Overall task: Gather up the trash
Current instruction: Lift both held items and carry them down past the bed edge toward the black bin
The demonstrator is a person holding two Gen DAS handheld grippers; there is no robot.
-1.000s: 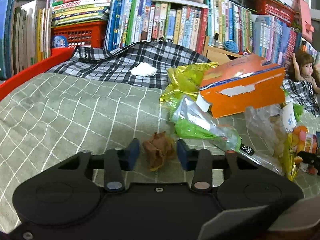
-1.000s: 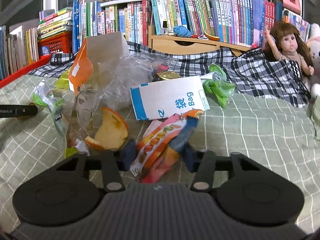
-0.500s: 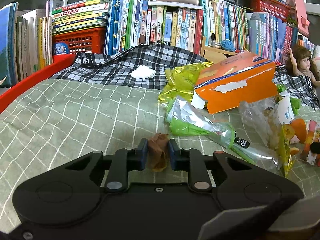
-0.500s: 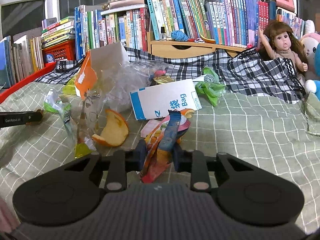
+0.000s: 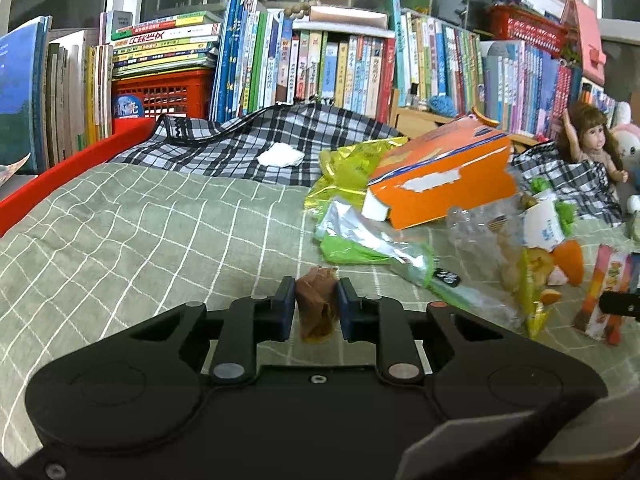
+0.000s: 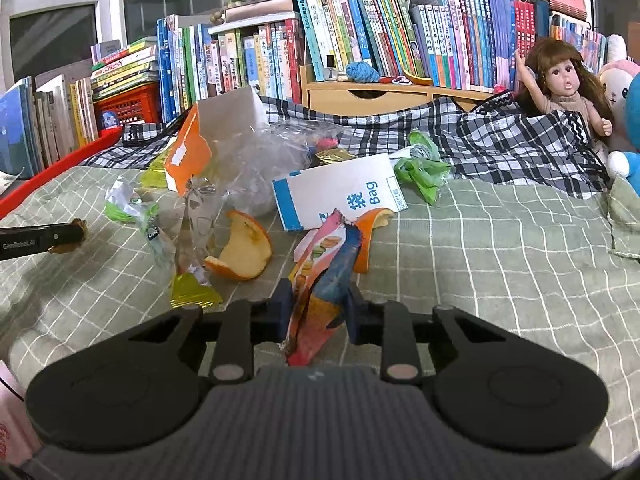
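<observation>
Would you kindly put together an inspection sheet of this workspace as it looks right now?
Surface: green checked blanket, with a black plaid cloth behind it.
Job's things: brown crumpled scrap; colourful snack wrapper; orange box; white carton; orange peel; clear plastic bag; white tissue.
Clutter: doll and plush toys.
Grippers: left gripper shut on the brown crumpled scrap; right gripper closing, pads pressing the colourful snack wrapper.
Cables: nothing seen.
Surroundings: rows of books, red crate, windows behind.
</observation>
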